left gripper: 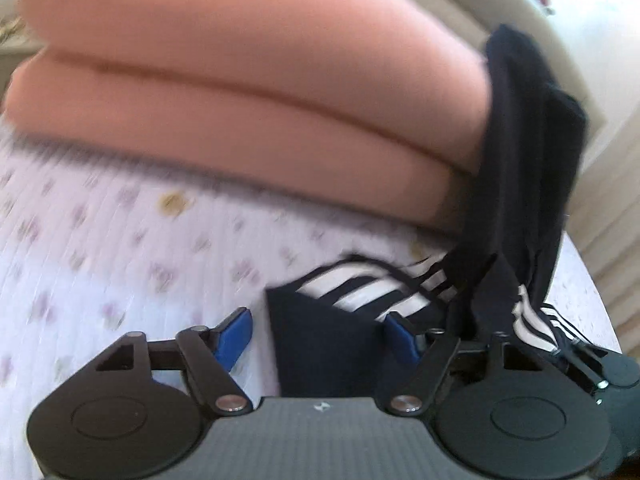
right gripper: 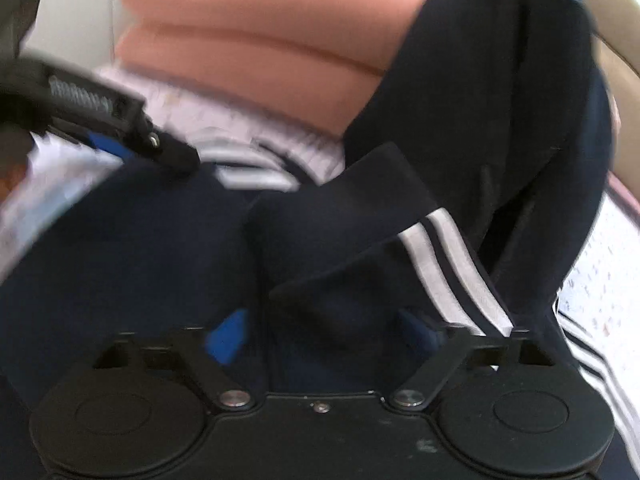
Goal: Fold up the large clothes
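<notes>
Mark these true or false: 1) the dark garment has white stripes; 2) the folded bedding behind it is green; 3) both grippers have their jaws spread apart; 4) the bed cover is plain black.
1) The navy garment has white stripes: true.
2) The folded bedding is green: false; the folded blanket is salmon-pink.
3) The left gripper and right gripper both have jaws spread, with navy cloth between them: true.
4) The bed cover is plain black: false; the bedspread is white with small floral marks.
</notes>
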`<state>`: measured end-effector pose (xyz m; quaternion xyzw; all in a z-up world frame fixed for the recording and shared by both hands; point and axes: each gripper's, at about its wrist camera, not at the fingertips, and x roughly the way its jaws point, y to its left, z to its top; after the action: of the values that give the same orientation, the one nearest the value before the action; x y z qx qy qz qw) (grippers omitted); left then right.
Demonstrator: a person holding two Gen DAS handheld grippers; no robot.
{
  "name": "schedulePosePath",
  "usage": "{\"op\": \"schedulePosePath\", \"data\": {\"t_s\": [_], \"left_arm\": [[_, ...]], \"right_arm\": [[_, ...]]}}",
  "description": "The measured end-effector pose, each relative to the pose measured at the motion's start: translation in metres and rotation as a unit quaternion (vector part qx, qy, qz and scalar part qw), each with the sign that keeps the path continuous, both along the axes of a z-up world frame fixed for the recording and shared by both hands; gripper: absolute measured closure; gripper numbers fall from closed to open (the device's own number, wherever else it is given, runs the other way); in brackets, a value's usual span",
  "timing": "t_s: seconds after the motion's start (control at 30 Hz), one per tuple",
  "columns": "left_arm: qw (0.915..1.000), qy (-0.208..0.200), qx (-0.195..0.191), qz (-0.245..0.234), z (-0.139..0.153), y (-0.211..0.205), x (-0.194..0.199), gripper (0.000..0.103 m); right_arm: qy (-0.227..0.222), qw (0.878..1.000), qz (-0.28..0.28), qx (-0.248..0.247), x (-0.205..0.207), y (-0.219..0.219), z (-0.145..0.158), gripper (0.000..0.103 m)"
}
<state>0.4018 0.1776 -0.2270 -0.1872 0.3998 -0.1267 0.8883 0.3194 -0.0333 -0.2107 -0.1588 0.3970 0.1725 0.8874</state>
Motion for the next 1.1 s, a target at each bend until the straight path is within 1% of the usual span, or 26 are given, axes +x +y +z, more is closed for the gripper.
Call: {"op": "schedulePosePath", "data": {"t_s": [0.03,0.07,0.13,0.2,0.23,0.3,0.33,0.37,0.4,0.43,0.5,0.53,0.57,0.63,0.67,0.7,0.73,0.77,0.8,0.87,0.9,0.93,1.0,1.03,1.07,1.1], "left_arm": [[0.9998,-0.013,0.000,-0.013,0.003,-0.004,0.000,0.086],[0.9995,-0.026,-0.002,-0.015,0.004,-0.006,0.000,0.091],[0.9963,-0.082,-0.014,0.023,0.009,-0.003,-0.009,0.094],[0.9850,-0.138,-0.045,0.093,0.013,0.011,-0.022,0.103],[0.9802,-0.140,-0.061,0.126,0.011,0.020,-0.023,0.103],[0.9758,-0.114,-0.108,0.152,0.001,0.036,-0.022,0.102],[0.9759,-0.104,-0.122,0.148,-0.002,0.040,-0.022,0.102],[0.9781,-0.091,-0.133,0.132,-0.005,0.040,-0.023,0.097],[0.9810,-0.076,-0.140,0.111,-0.006,0.039,-0.023,0.086],[0.9830,-0.061,-0.147,0.092,-0.008,0.036,-0.022,0.078],[0.9856,-0.024,-0.156,0.061,-0.013,0.030,-0.020,0.033],[0.9871,-0.008,-0.152,0.050,-0.017,0.026,-0.019,0.028],[0.9891,0.002,-0.142,0.039,-0.019,0.020,-0.017,0.030],[0.9922,0.004,-0.123,0.016,-0.024,0.010,-0.015,0.043],[0.9946,0.000,-0.103,0.012,-0.024,0.005,-0.015,0.068],[0.9963,-0.004,-0.085,0.008,-0.026,0.001,-0.014,0.094],[0.9966,-0.017,-0.081,0.003,-0.027,-0.002,-0.013,0.094],[0.9961,-0.040,-0.079,0.003,-0.026,-0.004,-0.016,0.095],[0.9944,-0.070,-0.080,0.003,-0.020,-0.006,-0.020,0.095],[0.9875,-0.119,-0.100,0.024,-0.014,-0.004,-0.028,0.096],[0.9838,-0.133,-0.109,0.050,-0.015,-0.001,-0.029,0.096],[0.9806,-0.130,-0.126,0.076,-0.021,0.004,-0.027,0.096],[0.9795,-0.101,-0.148,0.093,-0.035,0.010,-0.021,0.095],[0.9815,-0.089,-0.143,0.092,-0.040,0.009,-0.020,0.095],[0.9843,-0.080,-0.132,0.086,-0.042,0.008,-0.021,0.093],[0.9861,-0.071,-0.126,0.082,-0.043,0.008,-0.023,0.083]], "right_arm": [[-0.011,0.999,-0.011,0.034,-0.004,-0.012,0.011,0.099],[-0.032,0.995,-0.019,0.091,-0.012,-0.029,0.026,0.099],[-0.082,0.975,-0.051,0.198,-0.034,-0.071,0.059,0.099],[-0.145,0.934,-0.116,0.305,-0.062,-0.130,0.085,0.099],[-0.156,0.911,-0.165,0.344,-0.074,-0.162,0.087,0.096],[-0.117,0.882,-0.243,0.387,-0.083,-0.215,0.071,0.078],[-0.082,0.875,-0.267,0.394,-0.084,-0.237,0.057,0.053],[-0.038,0.867,-0.288,0.405,-0.084,-0.260,0.036,0.024],[-0.008,0.855,-0.306,0.418,-0.086,-0.278,0.019,0.017],[0.018,0.841,-0.318,0.437,-0.088,-0.294,-0.001,0.015],[0.052,0.828,-0.330,0.451,-0.087,-0.313,-0.025,0.014],[0.054,0.821,-0.333,0.460,-0.086,-0.321,-0.034,0.015],[0.043,0.815,-0.325,0.477,-0.081,-0.323,-0.041,0.010],[0.024,0.804,-0.326,0.497,-0.079,-0.328,-0.040,0.007],[0.025,0.803,-0.330,0.496,-0.074,-0.327,-0.040,0.008],[0.021,0.810,-0.328,0.486,-0.069,-0.327,-0.037,0.017],[0.005,0.821,-0.325,0.470,-0.067,-0.325,-0.033,0.077],[-0.018,0.834,-0.318,0.451,-0.067,-0.320,-0.020,0.091],[-0.045,0.834,-0.304,0.458,-0.069,-0.318,-0.012,0.091],[-0.104,0.816,-0.265,0.503,-0.076,-0.321,-0.001,0.092],[-0.121,0.816,-0.260,0.502,-0.078,-0.322,0.004,0.092],[-0.121,0.826,-0.268,0.480,-0.078,-0.322,0.006,0.090],[-0.063,0.866,-0.297,0.396,-0.060,-0.321,-0.003,0.059],[-0.020,0.880,-0.311,0.359,-0.051,-0.321,-0.012,0.038],[0.021,0.885,-0.322,0.335,-0.044,-0.322,-0.022,0.036],[0.032,0.884,-0.320,0.338,-0.045,-0.325,-0.028,0.036]]}}
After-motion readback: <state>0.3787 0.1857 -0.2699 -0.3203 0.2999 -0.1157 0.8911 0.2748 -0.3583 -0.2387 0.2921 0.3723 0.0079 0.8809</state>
